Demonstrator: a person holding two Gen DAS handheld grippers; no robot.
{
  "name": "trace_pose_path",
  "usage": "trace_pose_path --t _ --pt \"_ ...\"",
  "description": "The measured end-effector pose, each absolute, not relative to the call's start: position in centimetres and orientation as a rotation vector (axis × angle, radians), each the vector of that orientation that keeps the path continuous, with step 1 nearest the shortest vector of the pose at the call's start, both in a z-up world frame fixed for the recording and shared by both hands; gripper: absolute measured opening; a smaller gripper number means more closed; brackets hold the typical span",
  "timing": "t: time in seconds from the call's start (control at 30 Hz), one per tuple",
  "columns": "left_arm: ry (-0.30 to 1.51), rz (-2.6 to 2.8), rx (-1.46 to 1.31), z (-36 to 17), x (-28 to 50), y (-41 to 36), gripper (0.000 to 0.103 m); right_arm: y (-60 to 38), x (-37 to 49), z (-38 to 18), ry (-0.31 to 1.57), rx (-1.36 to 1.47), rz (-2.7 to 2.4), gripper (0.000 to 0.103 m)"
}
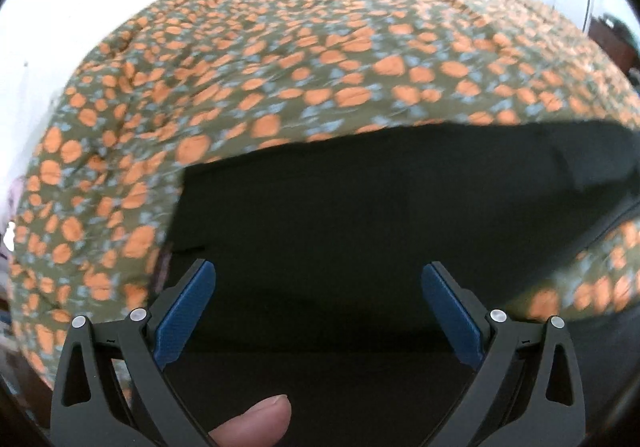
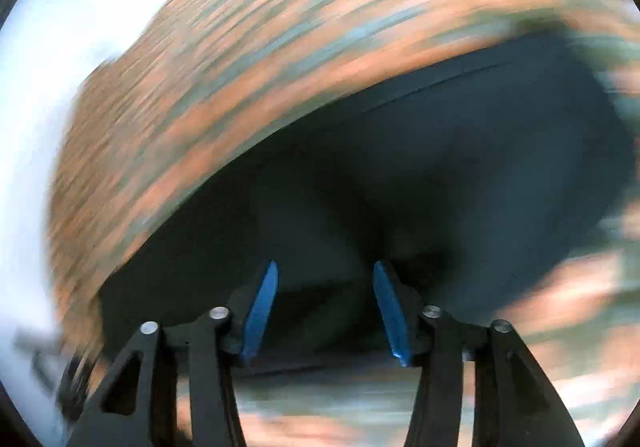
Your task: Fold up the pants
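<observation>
The pants (image 1: 360, 215) lie dark and flat right under both our grippers, long side running across, left fingers (image 1: 188, 311) and right fingers (image 2: 260, 311) spread apart, holding nothing.

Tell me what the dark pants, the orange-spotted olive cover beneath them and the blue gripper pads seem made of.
Dark pants: matte woven cloth, probably; it lies limp with a soft edge.
Orange-spotted olive cover: printed fabric, likely cotton; fine wrinkles show.
Blue pads on the left gripper: textured rubber or plastic, dull and finely grained. The right gripper's pads look alike, but blurred.
</observation>
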State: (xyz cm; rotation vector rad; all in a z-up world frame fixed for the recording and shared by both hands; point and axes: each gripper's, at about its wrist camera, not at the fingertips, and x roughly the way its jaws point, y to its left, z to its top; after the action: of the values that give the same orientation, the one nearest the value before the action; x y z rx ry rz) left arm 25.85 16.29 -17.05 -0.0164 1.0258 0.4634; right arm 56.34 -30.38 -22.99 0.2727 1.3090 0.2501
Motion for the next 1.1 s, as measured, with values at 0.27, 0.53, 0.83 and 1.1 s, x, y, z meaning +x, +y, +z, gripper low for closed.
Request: trace_pose_path --t 0.27,0.53,0.83,1.1 --pt "1.019 0.473 -0.104 -19.0 29.5 17.0 0.103 -29.9 54.9 -19.3 1.25 0.204 0.278 0.065" --pt "1.14 0.673 -0.226 -23.3 26.9 25.0 0.103 -9.2 48.1 -22.7 1.328 -0.004 0.676 0.065" --pt "1.072 0.538 -0.229 -18.8 19.3 20.9 0.103 -5.7 39.8 -19.7 1.306 0.022 0.767 0.069" --pt "1.138 0.247 -0.251 -20.4 15.5 9.6 0.103 -3.0 25.4 -19.8 1.422 0.083 1.033 0.075"
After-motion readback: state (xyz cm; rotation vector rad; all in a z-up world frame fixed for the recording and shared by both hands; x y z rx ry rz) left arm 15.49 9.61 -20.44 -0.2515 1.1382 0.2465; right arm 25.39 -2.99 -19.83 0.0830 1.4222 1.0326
